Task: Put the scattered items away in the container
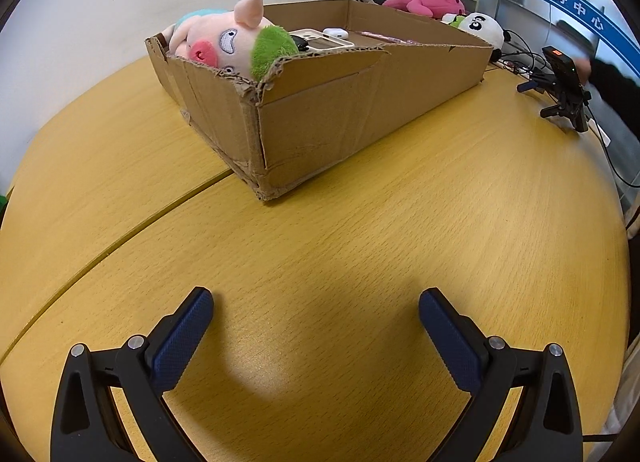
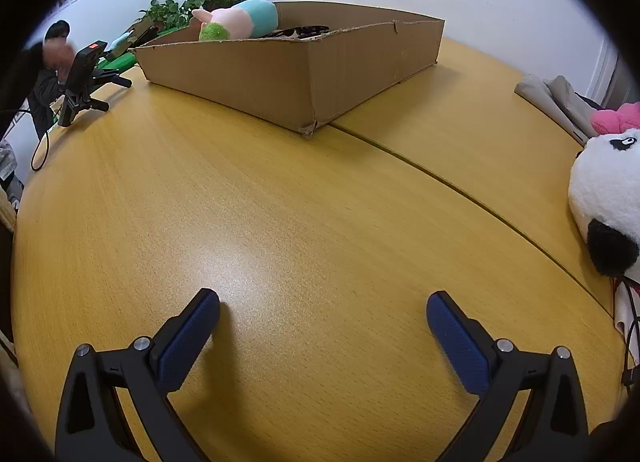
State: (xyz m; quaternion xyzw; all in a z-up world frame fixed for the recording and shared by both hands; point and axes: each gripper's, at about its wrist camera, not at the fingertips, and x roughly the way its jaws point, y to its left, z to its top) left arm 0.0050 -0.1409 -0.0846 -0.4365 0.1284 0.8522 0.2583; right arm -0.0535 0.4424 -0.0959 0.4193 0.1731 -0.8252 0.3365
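The task looks nearly done. The box (image 1: pixel 320 113), of torn brown cardboard, already holds a soft pig (image 1: pixel 224 41) with a green tuft, a flat white device (image 1: pixel 320 41) and a small white case (image 1: pixel 335 32). Between the grippers the smooth wooden table (image 1: pixel 360 242) is bare. A fluffy panda (image 2: pixel 604 197) lies at the right edge; I judge it may be left to move. The left gripper (image 1: pixel 316 308) and the right gripper (image 2: pixel 323 310) both stand wide apart and hold nothing.
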